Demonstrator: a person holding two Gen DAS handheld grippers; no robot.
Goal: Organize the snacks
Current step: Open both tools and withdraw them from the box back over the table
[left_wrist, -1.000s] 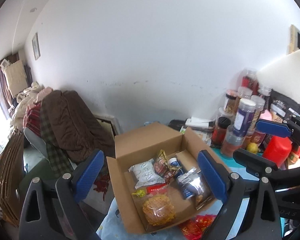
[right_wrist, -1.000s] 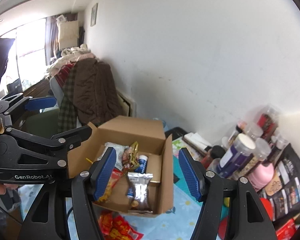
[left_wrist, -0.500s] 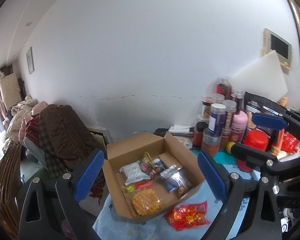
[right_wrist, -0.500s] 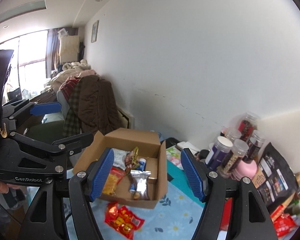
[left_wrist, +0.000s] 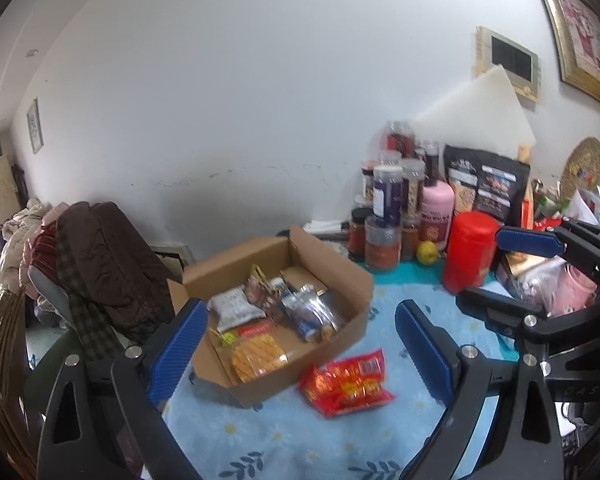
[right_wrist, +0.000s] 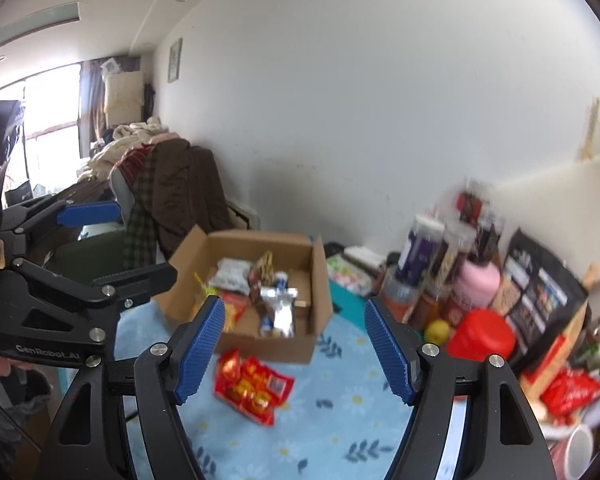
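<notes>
An open cardboard box [left_wrist: 340, 272] [right_wrist: 288, 344] stands on the blue floral cloth and holds several snack packs: a white bag, an orange pack, silvery pouches. A red snack bag [left_wrist: 346, 384] [right_wrist: 254, 386] lies on the cloth just in front of the box. My left gripper [left_wrist: 300, 356] hovers open and empty, back from the box and the bag. My right gripper [right_wrist: 294, 350] is also empty, its jaws opening, with the red bag low between its fingers in its view but well ahead of them. Each gripper shows at the edge of the other's view.
Jars, a pink bottle [left_wrist: 436, 208], a red canister [left_wrist: 470, 250], a yellow fruit [left_wrist: 427, 253] and a black bag [left_wrist: 486, 188] crowd the table's back right by the wall. A chair draped with brown clothes [left_wrist: 108, 264] stands left of the table. More packets and a cup [right_wrist: 576, 450] lie at far right.
Both grippers have pulled back from the box and swung rightward, so the red bag and the jars came fully into view. The right gripper's jaws have spread a little wider.
</notes>
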